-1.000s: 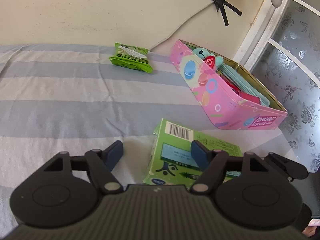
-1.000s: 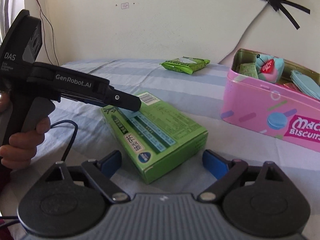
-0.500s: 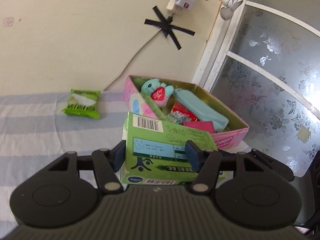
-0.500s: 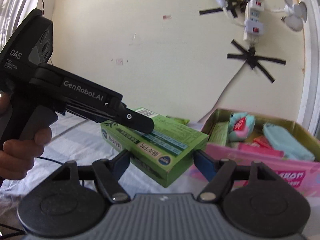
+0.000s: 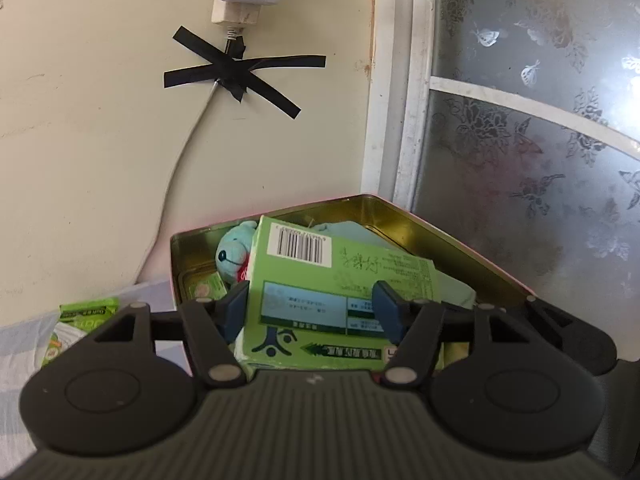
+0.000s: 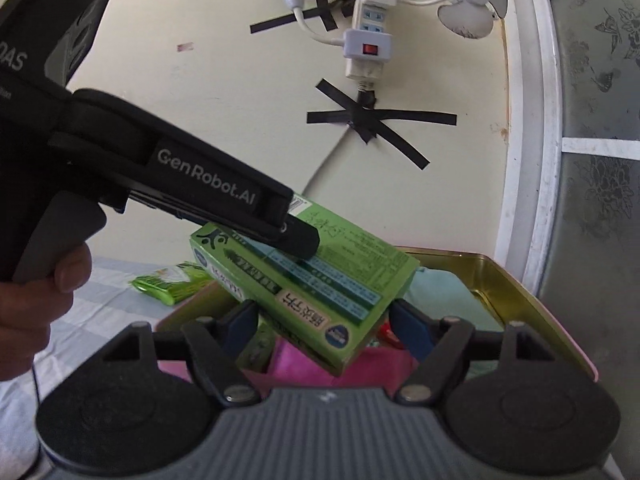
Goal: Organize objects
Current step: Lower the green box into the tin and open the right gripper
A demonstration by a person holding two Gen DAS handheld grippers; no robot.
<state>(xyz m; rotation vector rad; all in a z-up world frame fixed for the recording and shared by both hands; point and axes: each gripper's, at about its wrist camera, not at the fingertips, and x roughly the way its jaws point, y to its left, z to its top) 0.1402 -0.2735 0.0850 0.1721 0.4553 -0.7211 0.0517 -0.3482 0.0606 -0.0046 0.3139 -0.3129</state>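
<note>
My left gripper (image 5: 310, 310) is shut on a green box (image 5: 320, 280) with a barcode and holds it tilted over the open pink tin (image 5: 460, 240). The same box (image 6: 320, 280) shows in the right wrist view, with the left gripper's fingers (image 6: 296, 236) clamped on it. My right gripper (image 6: 324, 320) sits just below and in front of the box; its blue pads stand at the box's two sides, and whether they press it is unclear. The tin (image 6: 540, 300) holds a blue plush toy (image 5: 232, 256), a teal pouch and small packets.
A green snack packet (image 5: 84, 316) lies on the striped blue-and-white cloth (image 5: 16, 360) left of the tin; it also shows in the right wrist view (image 6: 172, 284). A power strip (image 6: 366, 32) and taped cable hang on the wall. A frosted glass door (image 5: 540, 140) stands to the right.
The green box was lifted off the striped cloth and carried up and right over the pink tin. Both grippers rose and moved closer to the wall.
</note>
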